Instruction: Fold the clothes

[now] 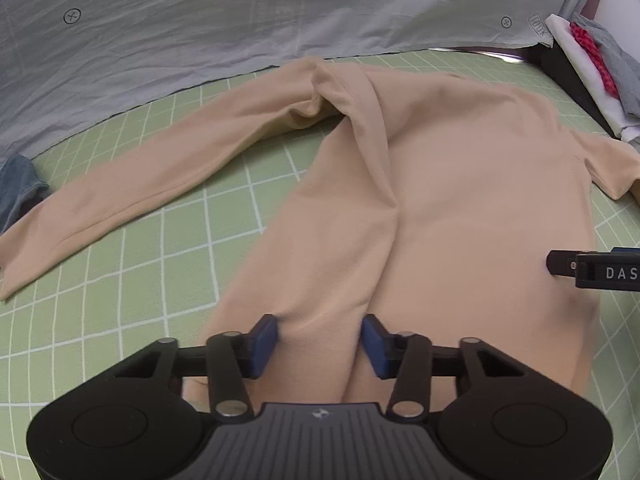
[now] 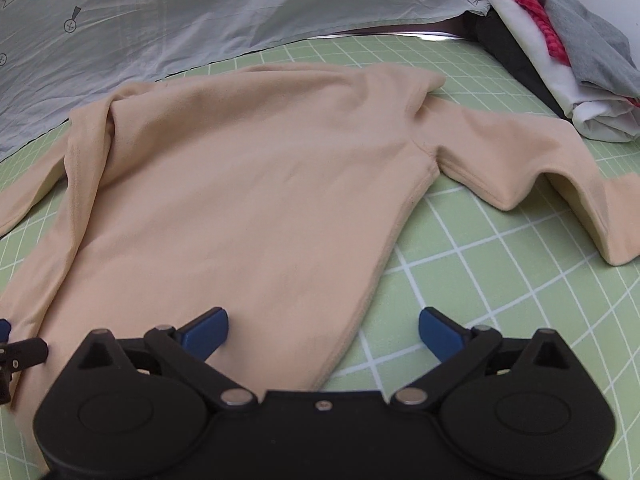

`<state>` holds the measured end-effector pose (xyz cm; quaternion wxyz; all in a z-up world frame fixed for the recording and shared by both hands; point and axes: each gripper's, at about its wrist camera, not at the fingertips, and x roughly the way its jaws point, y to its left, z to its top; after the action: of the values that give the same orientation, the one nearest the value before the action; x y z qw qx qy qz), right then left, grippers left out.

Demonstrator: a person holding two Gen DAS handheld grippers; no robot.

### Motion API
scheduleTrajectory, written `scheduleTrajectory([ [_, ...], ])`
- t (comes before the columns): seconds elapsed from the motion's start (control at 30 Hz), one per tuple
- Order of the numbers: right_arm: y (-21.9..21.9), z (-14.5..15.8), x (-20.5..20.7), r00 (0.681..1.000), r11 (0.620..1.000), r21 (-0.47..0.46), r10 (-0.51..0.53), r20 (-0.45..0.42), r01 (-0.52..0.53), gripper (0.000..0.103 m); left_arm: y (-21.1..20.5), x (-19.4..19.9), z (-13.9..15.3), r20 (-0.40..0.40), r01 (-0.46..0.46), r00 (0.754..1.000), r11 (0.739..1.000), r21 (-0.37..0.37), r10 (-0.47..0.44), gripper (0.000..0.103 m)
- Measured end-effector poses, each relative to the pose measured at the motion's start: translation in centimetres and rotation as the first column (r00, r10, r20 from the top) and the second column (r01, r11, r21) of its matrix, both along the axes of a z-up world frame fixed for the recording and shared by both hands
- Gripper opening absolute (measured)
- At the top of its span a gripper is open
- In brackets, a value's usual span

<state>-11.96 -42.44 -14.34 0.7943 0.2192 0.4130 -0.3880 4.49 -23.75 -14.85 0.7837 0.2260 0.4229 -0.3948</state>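
Observation:
A beige long-sleeved shirt [image 1: 460, 184] lies spread on the green grid mat [image 1: 120, 280], hem towards me. Its left sleeve [image 1: 140, 184] stretches out to the left; the right sleeve [image 2: 540, 176] lies bent at the right. My left gripper [image 1: 320, 340] is shut on a raised fold of the shirt's hem, blue pads pressed to both sides. My right gripper [image 2: 324, 330] stands wide open over the shirt's [image 2: 248, 184] right hem corner, which lies loose between the pads. One right finger [image 1: 560, 266] shows at the left wrist view's right edge.
A pale printed sheet [image 1: 240, 20] covers the far side beyond the mat [image 2: 480, 280]. A pile of folded clothes [image 2: 560, 40], white, red and grey, sits at the far right. A bit of blue denim [image 1: 18, 188] lies at the mat's left edge.

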Motion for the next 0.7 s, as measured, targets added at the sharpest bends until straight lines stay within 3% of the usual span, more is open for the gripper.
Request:
scheduleTrajectory([
  [0.03, 0.1, 0.1, 0.0, 1.0, 1.0, 0.0, 0.005, 0.003, -0.005, 0.088, 0.2, 0.5, 0.1, -0.014, -0.02, 1.0, 1.0, -0.014, 0.02, 0.017],
  [0.07, 0.2, 0.3, 0.1, 1.0, 1.0, -0.004, 0.023, 0.009, -0.023, 0.081, 0.5, 1.1, 0.1, -0.042, -0.051, 0.998, 0.998, -0.032, 0.049, 0.012],
  [0.13, 0.5, 0.7, 0.4, 0.998, 0.998, -0.013, 0.065, 0.022, -0.065, 0.043, 1.3, 2.2, 0.2, -0.103, -0.12, 0.988, 0.991, -0.067, 0.113, 0.007],
  [0.23, 0.8, 1.0, 0.5, 0.993, 0.994, -0.01, 0.112, 0.043, -0.112, 0.013, 3.0, 3.1, 0.8, -0.151, -0.222, 0.967, 0.969, -0.105, 0.205, 0.006],
  [0.33, 0.9, 1.3, -0.1, 0.99, 0.992, -0.001, 0.126, 0.067, -0.126, 0.009, 5.2, 3.5, 2.0, -0.174, -0.317, 0.94, 0.938, -0.141, 0.292, 0.005],
  [0.53, 0.5, 1.4, -3.4, 0.991, 0.997, 0.015, 0.08, 0.108, -0.082, 0.008, 10.2, 1.9, 2.5, -0.281, -0.48, 0.861, 0.86, -0.171, 0.424, 0.005],
  [0.7, 0.6, 1.2, -6.4, 0.991, 0.996, 0.018, 0.085, 0.106, -0.088, 0.008, 12.3, -3.3, 1.6, -0.339, -0.531, 0.818, 0.836, -0.136, 0.464, 0.005],
])
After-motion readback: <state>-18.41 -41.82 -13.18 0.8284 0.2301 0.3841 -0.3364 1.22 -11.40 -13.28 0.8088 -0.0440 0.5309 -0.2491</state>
